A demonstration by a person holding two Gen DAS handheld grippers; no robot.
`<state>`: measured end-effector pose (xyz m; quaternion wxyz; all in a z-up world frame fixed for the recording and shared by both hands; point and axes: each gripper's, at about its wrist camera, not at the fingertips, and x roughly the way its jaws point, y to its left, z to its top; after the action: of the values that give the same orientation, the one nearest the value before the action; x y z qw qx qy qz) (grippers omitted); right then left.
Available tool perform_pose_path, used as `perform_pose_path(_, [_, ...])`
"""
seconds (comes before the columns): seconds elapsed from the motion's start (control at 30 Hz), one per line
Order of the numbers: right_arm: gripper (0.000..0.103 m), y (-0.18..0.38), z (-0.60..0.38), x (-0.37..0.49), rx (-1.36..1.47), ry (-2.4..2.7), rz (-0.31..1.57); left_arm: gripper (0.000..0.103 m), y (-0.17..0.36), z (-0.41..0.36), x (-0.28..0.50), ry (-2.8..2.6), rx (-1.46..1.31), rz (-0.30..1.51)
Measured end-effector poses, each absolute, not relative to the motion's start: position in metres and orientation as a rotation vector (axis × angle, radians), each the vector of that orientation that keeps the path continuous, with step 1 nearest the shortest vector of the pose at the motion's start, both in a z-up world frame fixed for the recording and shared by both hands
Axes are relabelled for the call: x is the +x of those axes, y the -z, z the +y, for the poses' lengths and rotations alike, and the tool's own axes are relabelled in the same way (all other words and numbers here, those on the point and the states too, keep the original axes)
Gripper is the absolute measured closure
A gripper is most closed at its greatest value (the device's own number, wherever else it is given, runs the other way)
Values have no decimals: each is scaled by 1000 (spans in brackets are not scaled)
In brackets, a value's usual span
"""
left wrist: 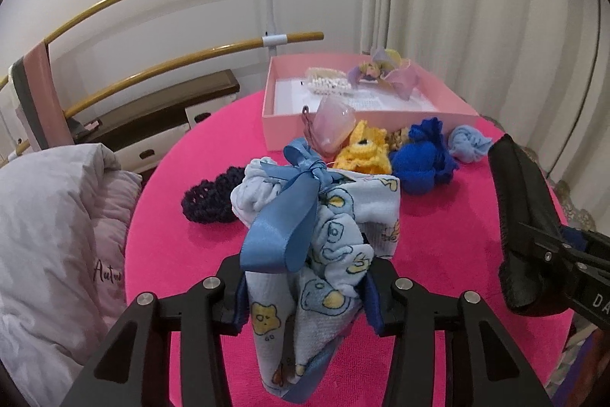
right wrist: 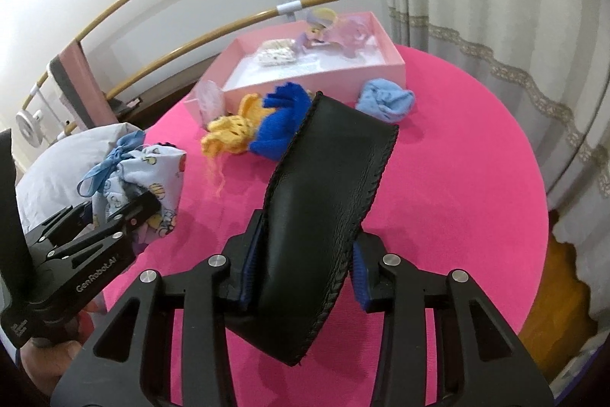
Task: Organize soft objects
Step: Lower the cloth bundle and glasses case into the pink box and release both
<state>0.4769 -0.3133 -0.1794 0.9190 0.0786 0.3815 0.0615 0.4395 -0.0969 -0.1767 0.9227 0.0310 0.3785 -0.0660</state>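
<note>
My left gripper (left wrist: 305, 292) is shut on a pale blue printed cloth bundle (left wrist: 335, 216) tied with a blue satin ribbon, and holds it above the pink round table (left wrist: 438, 273). My right gripper (right wrist: 305, 269) is shut on a black leather pouch (right wrist: 328, 185), which also shows at the right edge of the left wrist view as the black pouch (left wrist: 522, 216). The bundle (right wrist: 152, 163) and the left gripper (right wrist: 126, 212) show at the left of the right wrist view. On the table lie a royal blue knit (left wrist: 419, 159), a yellow crochet piece (left wrist: 366, 147), a light blue cloth ball (left wrist: 469, 142) and a navy crochet piece (left wrist: 209, 197).
An open pink box (left wrist: 366, 124) at the table's far side holds a pearl clip (left wrist: 324, 82) and a purple bow (left wrist: 385, 75). A translucent pink pouch (left wrist: 331, 128) leans on its front wall. A white pillow (left wrist: 49, 235) lies left, curtains (left wrist: 476, 6) hang right, and wooden rails (left wrist: 171, 60) run behind.
</note>
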Motion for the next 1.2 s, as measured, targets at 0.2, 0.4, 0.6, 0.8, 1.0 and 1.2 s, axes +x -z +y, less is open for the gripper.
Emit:
perform_pose_path(0.2, [66, 164, -306, 476, 144, -145, 754, 60, 163, -94, 432, 125, 60, 759])
perform_pose_path(0.4, [66, 142, -303, 476, 124, -172, 710, 60, 146, -88, 435, 127, 48, 736])
perform_pose_path(0.6, [66, 107, -303, 486, 102, -199, 647, 60, 114, -79, 450, 136, 21, 685])
perform_pose_path(0.8, [66, 78, -301, 510, 83, -222, 602, 60, 83, -70, 477, 139, 2, 634])
perform_pose_path(1.0, [66, 59, -298, 548, 65, -250, 594, 60, 65, -67, 524, 143, -16, 623])
perform_pose_path(1.2, [66, 47, -289, 605, 49, -292, 617, 60, 55, -66, 583, 143, -37, 640])
